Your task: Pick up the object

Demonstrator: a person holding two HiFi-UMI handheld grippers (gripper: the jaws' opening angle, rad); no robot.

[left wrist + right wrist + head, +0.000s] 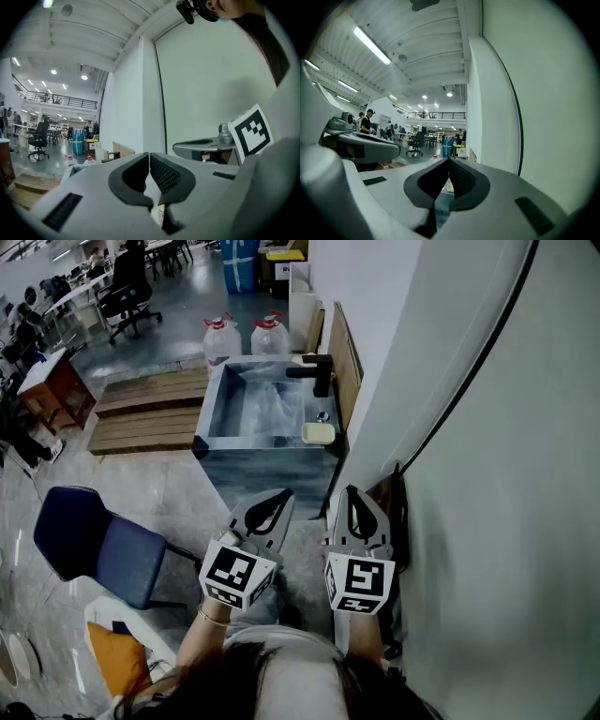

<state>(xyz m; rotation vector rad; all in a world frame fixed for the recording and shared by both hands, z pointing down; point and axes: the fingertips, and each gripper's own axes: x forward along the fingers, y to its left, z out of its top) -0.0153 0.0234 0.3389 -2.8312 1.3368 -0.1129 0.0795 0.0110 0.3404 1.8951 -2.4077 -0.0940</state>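
A grey sink basin (pixel 214 413) stands ahead against the wall, with a black tap (pixel 317 374) at its far right. A pale yellow block (pixel 318 433), like a bar of soap or a sponge, lies on the basin's right rim. My left gripper (pixel 284 493) and right gripper (pixel 351 489) hang side by side well short of the basin, both shut with nothing between the jaws. The left gripper view shows my left gripper (pixel 149 154) with its pads pressed together. In the right gripper view my right gripper (pixel 449 160) is likewise shut.
A white wall (pixel 487 474) with a black cable (pixel 469 381) runs close along the right. A blue chair (pixel 94 542) stands at the left. Wooden pallets (pixel 150 409) and two water bottles (pixel 222 337) lie beyond the basin. Office desks and chairs stand far back.
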